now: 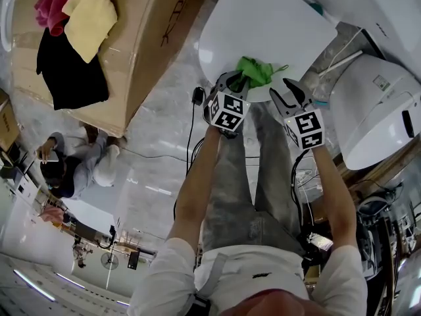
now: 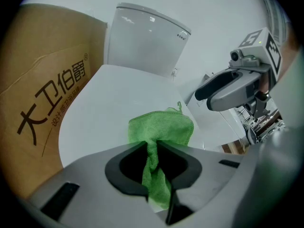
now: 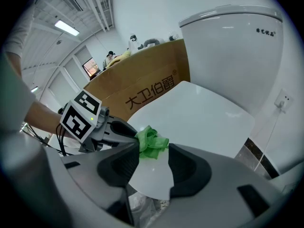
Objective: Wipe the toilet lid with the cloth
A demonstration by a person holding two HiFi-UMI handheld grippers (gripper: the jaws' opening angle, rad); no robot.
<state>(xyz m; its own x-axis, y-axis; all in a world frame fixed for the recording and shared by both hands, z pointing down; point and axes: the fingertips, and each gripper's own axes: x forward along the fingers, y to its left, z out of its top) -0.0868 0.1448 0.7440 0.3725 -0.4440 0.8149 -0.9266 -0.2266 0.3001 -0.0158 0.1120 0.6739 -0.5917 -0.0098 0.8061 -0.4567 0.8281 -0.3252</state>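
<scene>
Bright, even indoor light washes the toilet lid, leaving a soft white sheen and barely any shadow. Up and left of the lid, a ceiling strip light glows. Both gripper views bulge strongly and darken to black corners, and the foreground below the lid is soft.

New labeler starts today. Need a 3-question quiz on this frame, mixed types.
1. True or false: the right gripper holds the cloth.
2. Where does the cloth's free end lie? A) on the lid, near its front edge B) on the box C) on the floor
3. Fill in: the left gripper's jaws are shut on the ___.

Key: 1 false, its jaws stand apart with nothing between them. 2 A. 3 cloth.
</scene>
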